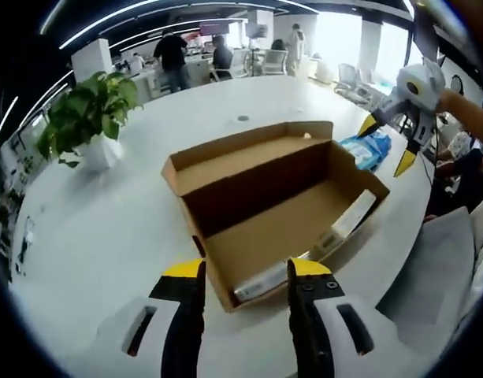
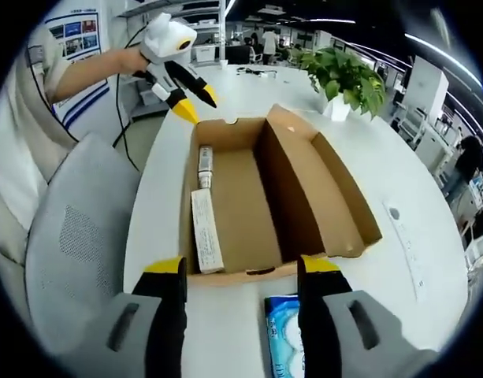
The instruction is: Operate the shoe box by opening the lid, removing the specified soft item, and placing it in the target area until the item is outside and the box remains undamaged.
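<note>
The cardboard shoe box (image 1: 280, 197) lies open on the white counter (image 1: 107, 228); a blue packet (image 2: 282, 342), perhaps wipes, lies outside beside it. Both grippers' fingers (image 1: 186, 272) (image 2: 320, 268) hang parted, empty.

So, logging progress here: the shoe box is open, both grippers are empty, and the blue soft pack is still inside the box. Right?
Not quite. The blue soft pack is already outside, lying on the white table beside the shoe box, as the right gripper view shows. The rest stands: the box is open, and the left gripper and right gripper are empty.
</note>
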`<state>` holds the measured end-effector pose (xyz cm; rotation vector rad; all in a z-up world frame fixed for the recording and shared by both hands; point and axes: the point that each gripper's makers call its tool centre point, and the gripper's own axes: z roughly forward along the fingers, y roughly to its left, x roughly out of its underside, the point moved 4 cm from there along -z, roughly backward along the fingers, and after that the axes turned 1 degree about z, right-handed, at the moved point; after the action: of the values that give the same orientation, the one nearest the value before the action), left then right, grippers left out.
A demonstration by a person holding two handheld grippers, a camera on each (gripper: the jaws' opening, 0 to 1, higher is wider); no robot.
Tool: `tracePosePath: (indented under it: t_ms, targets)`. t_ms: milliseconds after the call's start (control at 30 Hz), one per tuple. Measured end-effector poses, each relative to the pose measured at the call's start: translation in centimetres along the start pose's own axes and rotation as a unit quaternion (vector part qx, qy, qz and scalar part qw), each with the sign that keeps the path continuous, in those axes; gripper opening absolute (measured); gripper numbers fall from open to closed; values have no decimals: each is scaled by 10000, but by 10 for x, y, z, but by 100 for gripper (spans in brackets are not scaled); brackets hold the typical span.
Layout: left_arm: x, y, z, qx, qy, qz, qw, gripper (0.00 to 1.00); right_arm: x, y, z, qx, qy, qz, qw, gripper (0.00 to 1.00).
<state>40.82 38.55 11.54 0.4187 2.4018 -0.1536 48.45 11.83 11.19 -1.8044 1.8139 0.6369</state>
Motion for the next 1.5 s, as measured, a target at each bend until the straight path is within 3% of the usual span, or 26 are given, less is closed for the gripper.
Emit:
tracePosePath:
  t_ms: [367,500,633,1200,1333,1500]
  targets:
    - [24,15,7,-167,209,-671,9974,34,-4,1,25,-227,253,-307,9989,52]
    - [26,20,10,-264,186,-1152,9928,29,-6,2,32,-334,321,-379,9982,52]
    - [29,21,15,-250,210,-1391,9897,25,-6,4,41,-442,428,-487,9969,51]
    - [42,23,25,-377,347,-1761,9830,4,6,10,70,-750,840,-742,9909,47]
    - [42,23,26,-337,333,-2025,9781,4,6,14,75,-828,858,-767,9899,42]
    - [43,22,26,-346,355,-2047,9776,4,10,22,78,-956,952,-854,9872,29]
